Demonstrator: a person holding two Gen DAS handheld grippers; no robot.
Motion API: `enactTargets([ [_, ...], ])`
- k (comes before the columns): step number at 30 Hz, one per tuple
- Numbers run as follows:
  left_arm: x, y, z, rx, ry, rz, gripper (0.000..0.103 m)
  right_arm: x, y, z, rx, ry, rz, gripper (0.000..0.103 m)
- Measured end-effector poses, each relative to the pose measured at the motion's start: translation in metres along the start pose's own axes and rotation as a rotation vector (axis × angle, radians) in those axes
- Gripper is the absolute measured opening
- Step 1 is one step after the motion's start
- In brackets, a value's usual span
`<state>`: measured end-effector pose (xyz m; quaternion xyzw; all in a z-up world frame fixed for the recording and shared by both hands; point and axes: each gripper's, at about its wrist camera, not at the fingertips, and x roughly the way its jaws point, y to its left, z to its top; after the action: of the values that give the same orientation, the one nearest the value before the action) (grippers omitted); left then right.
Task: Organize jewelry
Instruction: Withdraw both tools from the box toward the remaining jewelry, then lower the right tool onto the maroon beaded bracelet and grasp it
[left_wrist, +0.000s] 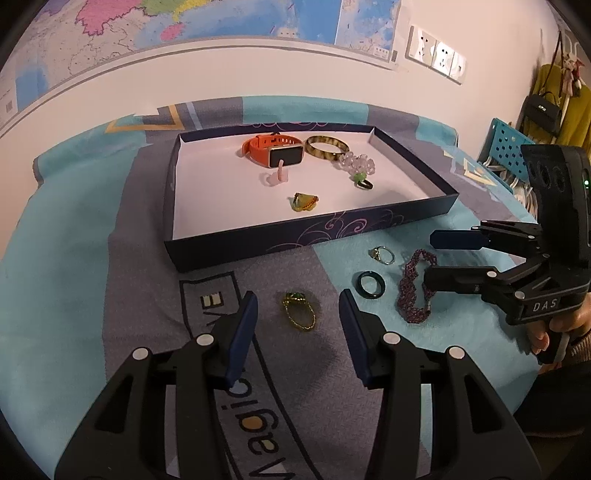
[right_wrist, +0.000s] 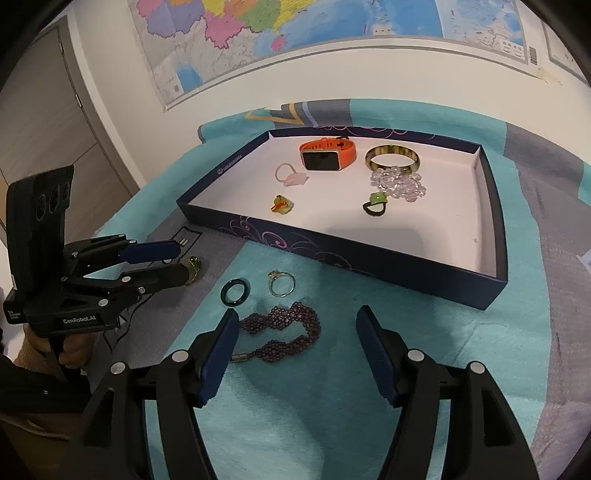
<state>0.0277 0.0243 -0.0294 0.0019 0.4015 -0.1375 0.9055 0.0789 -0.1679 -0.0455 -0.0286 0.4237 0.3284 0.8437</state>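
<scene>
- We hold the right gripper (right_wrist: 295, 354), jaws apart and empty, over the purple bead bracelet (right_wrist: 282, 330) on the cloth before the tray (right_wrist: 369, 258)'s front wall; its loose strands may slip or snag.
- Our left gripper (left_wrist: 298, 334), also apart, straddles the gold-green ring (left_wrist: 299, 310); closing may flick it away.

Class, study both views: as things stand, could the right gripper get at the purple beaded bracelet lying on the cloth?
Probably yes. The purple beaded bracelet lies on the cloth just ahead of the right gripper, whose jaws stand open and empty. Nothing covers it; the dark green ring lies apart, beyond it.
</scene>
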Motion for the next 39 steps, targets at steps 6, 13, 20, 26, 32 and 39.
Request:
enactTargets([
  [6, 0.005, -0.002, 0.002, -0.003, 0.017, -0.001, 0.042, 0.003, 0.007, 0.0, -0.018, 0.013, 0.012, 0.065],
  [13, 0.012, -0.004, 0.002, 0.006, 0.047, -0.005, 0.032, 0.007, 0.017, 0.0, -0.054, 0.03, 0.001, 0.07],
  [20, 0.012, -0.006, 0.001, 0.013, 0.052, 0.007, 0.027, 0.006, 0.022, 0.0, -0.074, 0.032, -0.038, 0.063],
  [26, 0.013, -0.006, 0.001, 0.015, 0.052, 0.008, 0.027, 0.006, 0.024, -0.001, -0.08, 0.033, -0.058, 0.059],
  [32, 0.013, -0.005, 0.001, 0.013, 0.05, 0.005, 0.027, 0.005, 0.022, -0.001, -0.07, 0.03, -0.075, 0.049],
  [39, 0.013, -0.005, 0.001, 0.01, 0.049, 0.002, 0.027, 0.004, 0.018, -0.001, -0.062, 0.027, -0.088, 0.04],
])
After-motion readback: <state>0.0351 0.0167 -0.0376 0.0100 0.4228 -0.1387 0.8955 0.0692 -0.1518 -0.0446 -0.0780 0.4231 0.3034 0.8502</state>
